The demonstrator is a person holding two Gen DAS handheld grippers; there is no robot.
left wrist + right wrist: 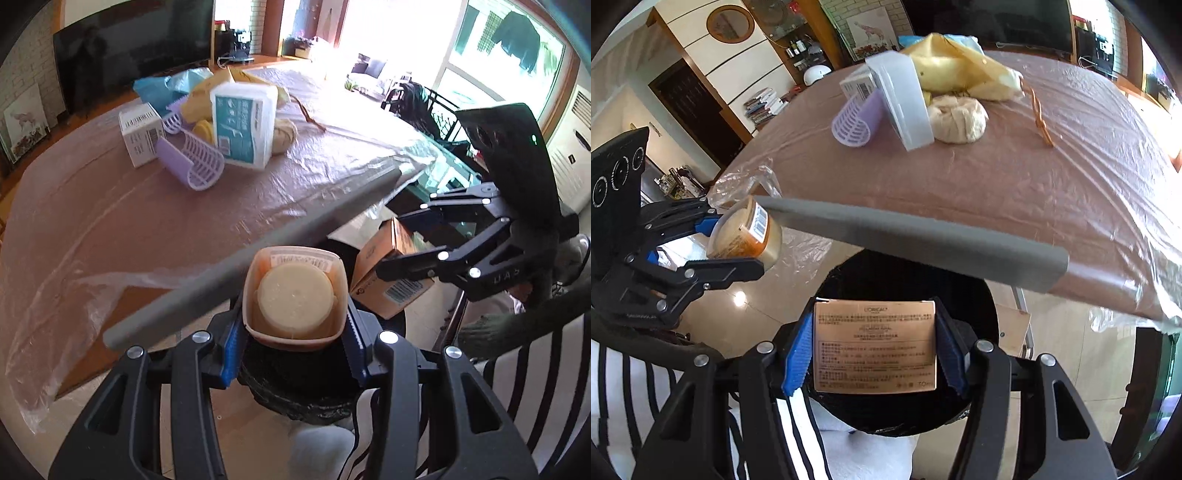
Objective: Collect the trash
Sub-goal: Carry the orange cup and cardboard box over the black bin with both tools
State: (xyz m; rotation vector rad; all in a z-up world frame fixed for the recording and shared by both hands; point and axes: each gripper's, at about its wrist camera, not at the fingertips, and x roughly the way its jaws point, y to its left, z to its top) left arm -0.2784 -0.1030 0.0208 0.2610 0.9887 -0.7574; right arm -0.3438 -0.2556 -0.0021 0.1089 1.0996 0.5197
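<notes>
From the left wrist we see our left gripper (pixel 295 345) pinching a small peach plastic tub (pixel 295 297) between its blue ribbed pads; the tub has rounded corners, a barcode label on its far wall, and a pale round disc lying inside. It hangs over the round black-lined bin (pixel 295 402), which stands on the floor just off the table's near edge. That edge is padded with a grey foam strip (pixel 236 266), and the brown table (pixel 110 221) is wrapped in crinkled clear film that hangs loose at the near left corner. Toward the far edge lies a cluster: a white barcoded box (pixel 141 134), a lilac slotted plastic holder (pixel 192 162), a white-and-teal pack (pixel 243 123) and yellow bags (pixel 207 98). The near half of the tabletop is open. At the right, our right gripper (pixel 402 240) carries a tan carton (pixel 391 273) beyond the table's edge.

From the right wrist we see that gripper (pixel 873 350) clamped on the same carton, a flat copper-toned cardboard box (pixel 874 347) printed with fine text, held directly over the bin's dark mouth (pixel 967 291). The foam strip (pixel 916 243) crosses just above it. At the left, the other gripper (pixel 735 243) holds the tub (pixel 744 234) tilted on its side, beside the table's corner. On the tabletop a cream cloth bundle (pixel 958 118) and a thin twisted brown strip (pixel 1039 118) lie near the cluster, with bare film-covered surface all around.
</notes>
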